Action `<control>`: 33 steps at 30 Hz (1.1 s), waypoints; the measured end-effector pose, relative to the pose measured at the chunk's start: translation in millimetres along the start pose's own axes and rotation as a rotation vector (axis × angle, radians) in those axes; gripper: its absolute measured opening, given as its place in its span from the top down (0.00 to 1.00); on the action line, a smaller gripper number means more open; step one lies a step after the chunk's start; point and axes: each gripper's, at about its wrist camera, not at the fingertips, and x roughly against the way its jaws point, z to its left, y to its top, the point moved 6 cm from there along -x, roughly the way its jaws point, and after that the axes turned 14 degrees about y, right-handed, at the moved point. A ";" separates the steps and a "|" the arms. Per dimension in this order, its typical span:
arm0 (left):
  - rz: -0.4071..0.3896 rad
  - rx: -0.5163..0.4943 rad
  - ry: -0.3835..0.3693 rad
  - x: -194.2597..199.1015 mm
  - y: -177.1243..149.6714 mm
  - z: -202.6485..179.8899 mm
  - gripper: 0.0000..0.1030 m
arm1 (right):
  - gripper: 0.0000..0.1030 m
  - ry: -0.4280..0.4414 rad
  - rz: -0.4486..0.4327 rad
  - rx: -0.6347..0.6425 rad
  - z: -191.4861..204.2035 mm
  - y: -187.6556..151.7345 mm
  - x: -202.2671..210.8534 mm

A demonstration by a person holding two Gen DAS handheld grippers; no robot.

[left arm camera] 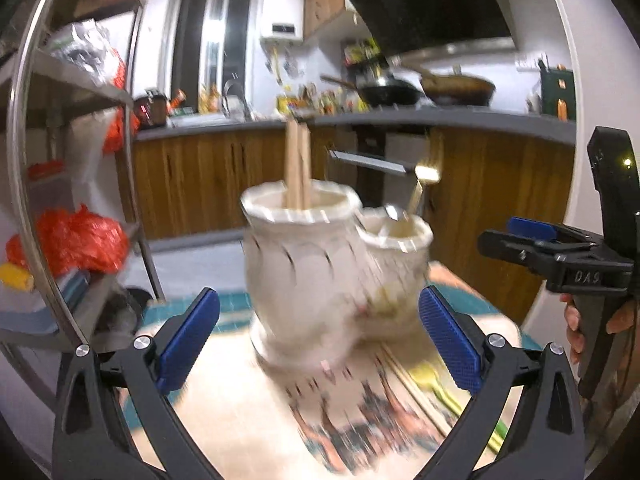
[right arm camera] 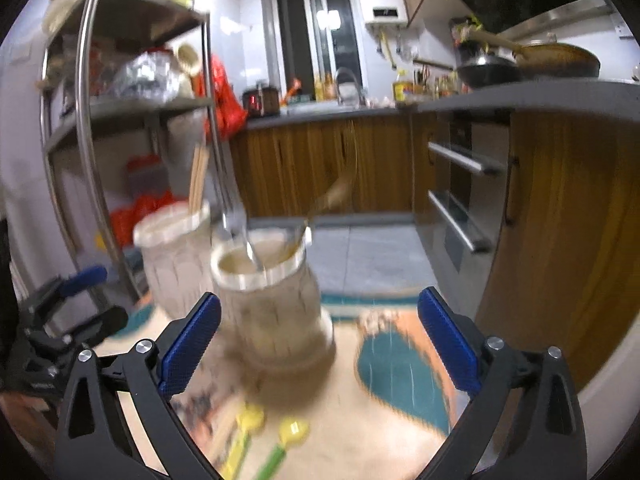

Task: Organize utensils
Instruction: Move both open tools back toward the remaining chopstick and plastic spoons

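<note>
Cream ceramic, ribbed: two tall utensil pots stand touching on the patterned table mat. The bigger pot (left arm camera: 304, 276) with wooden chopsticks (left arm camera: 297, 164) sits dead ahead between the left gripper (left arm camera: 320, 340) pads. The smaller pot (right arm camera: 272, 300) with metal spoons (right arm camera: 244, 240) sits just ahead of the right gripper (right arm camera: 320, 344), slightly left of centre. Both claws are wide open and hold nothing. Yellow-green plastic spoons (right arm camera: 276, 440) lie loose on the mat below the right claw, with thin sticks (left arm camera: 412, 384) beside them.

Risks:
- Frames are blurred, so aim is uncertain.
- A low pad could clip a pot and tip the pair.
- Loose spoons are flat and slick, so a pinch may skid.
- The two claws are near each other and may collide.
</note>
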 end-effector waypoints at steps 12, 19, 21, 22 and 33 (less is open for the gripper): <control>0.195 -0.031 0.017 3.3 -58.0 -6.6 0.05 | 0.05 0.021 0.260 -0.065 7.5 -76.9 -1.4; 0.210 -0.025 0.020 5.6 -64.9 -3.4 0.05 | 0.17 -0.004 0.366 -0.070 19.2 -94.5 -5.3; 0.203 -0.035 0.015 6.9 -65.1 -4.5 0.05 | 0.32 -0.009 0.398 -0.075 22.6 -96.9 -8.4; 0.202 -0.037 0.015 7.1 -64.4 -4.6 0.05 | 0.41 -0.012 0.415 -0.078 23.8 -97.9 -9.9; 0.197 -0.069 -0.017 10.1 -66.1 -10.5 0.05 | 0.74 -0.013 0.535 -0.078 34.8 -102.8 -33.2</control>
